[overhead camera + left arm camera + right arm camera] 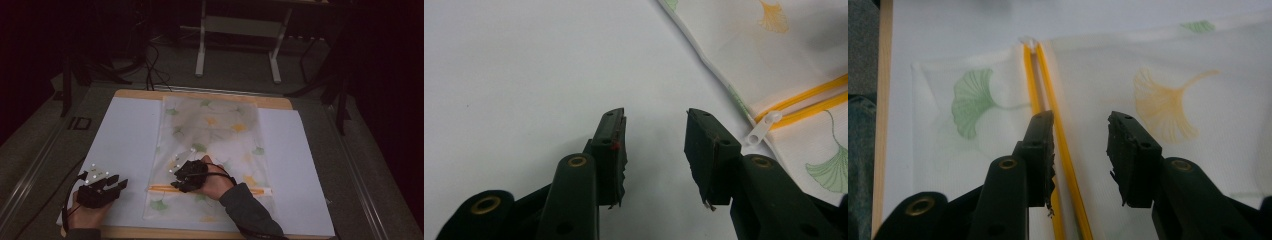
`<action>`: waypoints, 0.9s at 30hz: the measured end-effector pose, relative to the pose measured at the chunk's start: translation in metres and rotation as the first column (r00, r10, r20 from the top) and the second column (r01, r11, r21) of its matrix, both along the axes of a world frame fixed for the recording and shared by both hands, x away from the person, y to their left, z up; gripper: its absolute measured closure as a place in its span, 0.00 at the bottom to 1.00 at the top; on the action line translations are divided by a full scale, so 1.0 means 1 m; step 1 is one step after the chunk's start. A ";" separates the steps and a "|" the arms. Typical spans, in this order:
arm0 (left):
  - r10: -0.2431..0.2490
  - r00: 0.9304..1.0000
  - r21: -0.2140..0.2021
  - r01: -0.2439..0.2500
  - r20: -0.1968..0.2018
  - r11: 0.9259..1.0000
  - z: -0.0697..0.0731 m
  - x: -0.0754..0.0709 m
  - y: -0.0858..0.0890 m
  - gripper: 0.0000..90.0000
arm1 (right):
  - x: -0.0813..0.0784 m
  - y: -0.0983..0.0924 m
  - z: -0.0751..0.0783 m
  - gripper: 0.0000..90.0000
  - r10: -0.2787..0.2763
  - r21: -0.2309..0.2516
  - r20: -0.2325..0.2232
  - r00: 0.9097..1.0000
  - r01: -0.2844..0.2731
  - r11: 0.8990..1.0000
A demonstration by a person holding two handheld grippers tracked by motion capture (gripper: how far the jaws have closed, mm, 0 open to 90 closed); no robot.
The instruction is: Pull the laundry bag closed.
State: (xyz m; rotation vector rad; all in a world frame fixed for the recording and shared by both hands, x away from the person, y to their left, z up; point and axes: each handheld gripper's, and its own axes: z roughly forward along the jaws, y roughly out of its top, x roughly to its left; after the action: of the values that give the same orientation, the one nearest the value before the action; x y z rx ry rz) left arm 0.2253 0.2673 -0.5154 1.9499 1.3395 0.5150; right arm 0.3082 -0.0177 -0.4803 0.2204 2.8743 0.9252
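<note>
White table cover holds a ginkgo-print mesh zipper bag; right gripper hovers, jaws apart, over its yellow zipper, left gripper gapes beside the zipper pull, likely next to be pinched

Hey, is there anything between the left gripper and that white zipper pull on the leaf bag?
Nothing visible. The left gripper is open over bare white sheet, and the zipper pull lies just beyond its right-hand jaw at the bag's edge.

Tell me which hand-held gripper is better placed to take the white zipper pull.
Left hand-held gripper: open, with the white plastic zipper pull of the leaf-printed mesh bag just beside its jaw.
</note>
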 end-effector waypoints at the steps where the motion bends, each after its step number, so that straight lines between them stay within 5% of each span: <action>1: 0.001 1.000 0.000 -0.001 0.001 1.000 0.000 0.000 0.000 0.67 | 0.000 0.003 0.000 0.70 0.005 0.004 0.000 1.000 -0.005 1.000; 27: -0.001 1.000 0.005 0.001 0.001 1.000 0.001 0.001 0.002 0.68 | -0.005 0.062 -0.012 0.88 0.067 -0.002 -0.017 0.998 -0.067 0.998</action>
State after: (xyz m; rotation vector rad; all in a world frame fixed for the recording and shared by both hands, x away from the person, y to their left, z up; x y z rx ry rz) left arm 0.2267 0.2691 -0.5149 1.9545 1.3381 0.5194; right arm 0.3030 0.0439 -0.4928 0.1329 2.9151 0.9347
